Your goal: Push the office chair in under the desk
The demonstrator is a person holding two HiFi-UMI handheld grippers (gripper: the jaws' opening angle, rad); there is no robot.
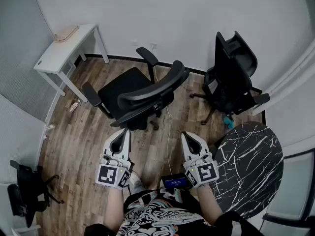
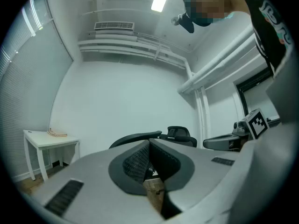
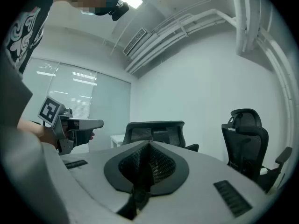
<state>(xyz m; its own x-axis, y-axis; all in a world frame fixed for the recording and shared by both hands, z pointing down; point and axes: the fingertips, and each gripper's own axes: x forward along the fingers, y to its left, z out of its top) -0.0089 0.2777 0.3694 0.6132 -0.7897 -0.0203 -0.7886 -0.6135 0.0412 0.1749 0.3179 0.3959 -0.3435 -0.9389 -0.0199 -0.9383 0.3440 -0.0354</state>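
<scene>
One office chair (image 1: 135,95) stands well apart from the white worktop (image 1: 59,53), not yet under it. It looks heavy but should roll, and the seat may swivel, so the stiff top rim of the backrest seems the best place to push. Its seat front points roughly toward the worktop, and its back-to-front axis runs the same way. The left tool (image 1: 123,132) and the right tool (image 1: 186,135) are closed and empty, on the chair's side away from the worktop.

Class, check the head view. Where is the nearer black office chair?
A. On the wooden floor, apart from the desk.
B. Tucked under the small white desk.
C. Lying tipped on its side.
A: the black office chair stands upright on the wooden plank floor, with a gap between it and the small white desk.
</scene>
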